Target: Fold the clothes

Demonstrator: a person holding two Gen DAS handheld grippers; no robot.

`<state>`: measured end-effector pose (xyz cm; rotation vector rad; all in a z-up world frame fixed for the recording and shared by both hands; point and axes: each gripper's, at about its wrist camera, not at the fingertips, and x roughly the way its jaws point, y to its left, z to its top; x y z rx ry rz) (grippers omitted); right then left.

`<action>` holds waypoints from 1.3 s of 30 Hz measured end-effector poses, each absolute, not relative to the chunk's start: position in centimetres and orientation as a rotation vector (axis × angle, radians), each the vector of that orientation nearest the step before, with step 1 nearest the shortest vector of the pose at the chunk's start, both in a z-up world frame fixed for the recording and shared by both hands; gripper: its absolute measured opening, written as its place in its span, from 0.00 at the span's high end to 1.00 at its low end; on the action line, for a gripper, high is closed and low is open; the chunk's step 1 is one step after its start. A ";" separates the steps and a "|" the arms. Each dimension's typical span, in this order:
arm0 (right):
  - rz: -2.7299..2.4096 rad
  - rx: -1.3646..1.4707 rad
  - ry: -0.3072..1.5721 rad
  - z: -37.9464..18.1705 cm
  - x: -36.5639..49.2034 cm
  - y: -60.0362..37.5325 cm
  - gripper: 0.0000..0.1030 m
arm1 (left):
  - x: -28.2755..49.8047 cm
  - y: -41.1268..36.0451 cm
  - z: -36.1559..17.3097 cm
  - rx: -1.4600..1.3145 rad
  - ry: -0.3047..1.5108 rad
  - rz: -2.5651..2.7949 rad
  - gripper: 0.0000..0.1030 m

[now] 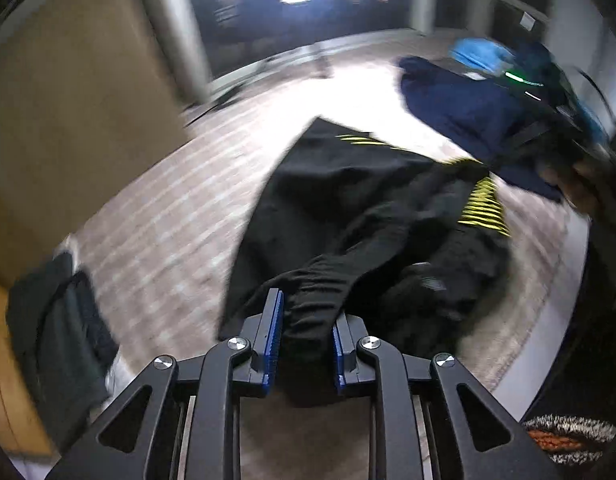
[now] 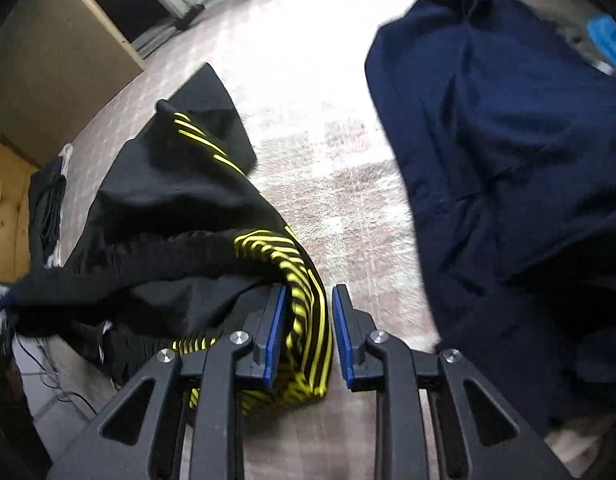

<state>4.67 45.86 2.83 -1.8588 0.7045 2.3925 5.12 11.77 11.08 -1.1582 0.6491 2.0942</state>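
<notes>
1. The black sports garment with yellow stripes (image 2: pixel 180 200) lies crumpled in a heap on the pale striped rug (image 2: pixel 328 140), near the rug's near edge, one flat corner reaching toward the far side.
2. The left hand-held gripper (image 1: pixel 308 332) has a bunched black elastic band of that garment between its blue pads. The jaws are narrow, but the cloth looks slack and I cannot tell whether they still pinch it.
3. The right hand-held gripper (image 2: pixel 308 328) stands narrow around the yellow-striped panel. The left pad touches the cloth while a gap shows at the right pad, so it seems loose rather than clamped.
4. Judgement: the garment is being laid down for a fold. To do it well, the band should be spread flat along the rug's near edge and the wrinkles drawn out before either side is brought over.
5. A dark navy blue garment (image 2: pixel 508 160) lies unfolded toward the rug's far right corner, just beside the black one in the left wrist view.
6. A dark folded pile (image 1: pixel 60 340) sits at the rug's left edge.
7. No brand, label or writing can be read; motion blur hides small detail.
</notes>
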 end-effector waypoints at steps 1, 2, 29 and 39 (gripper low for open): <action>2.413 -1.856 0.746 2.7 4.7 45.9 0.94 | 5.3 12.3 10.9 -1.153 0.671 2.086 0.71; 2.439 -1.847 0.786 2.8 4.9 46.0 0.94 | 5.2 12.4 10.7 -1.164 0.675 2.085 0.65; 2.671 -1.621 1.894 6.2 5.9 47.5 0.94 | 8.3 24.0 9.6 -1.115 0.197 1.737 0.70; 2.631 -1.787 1.121 7.4 6.3 47.4 0.67 | 11.1 24.0 10.0 -1.010 0.182 1.824 0.86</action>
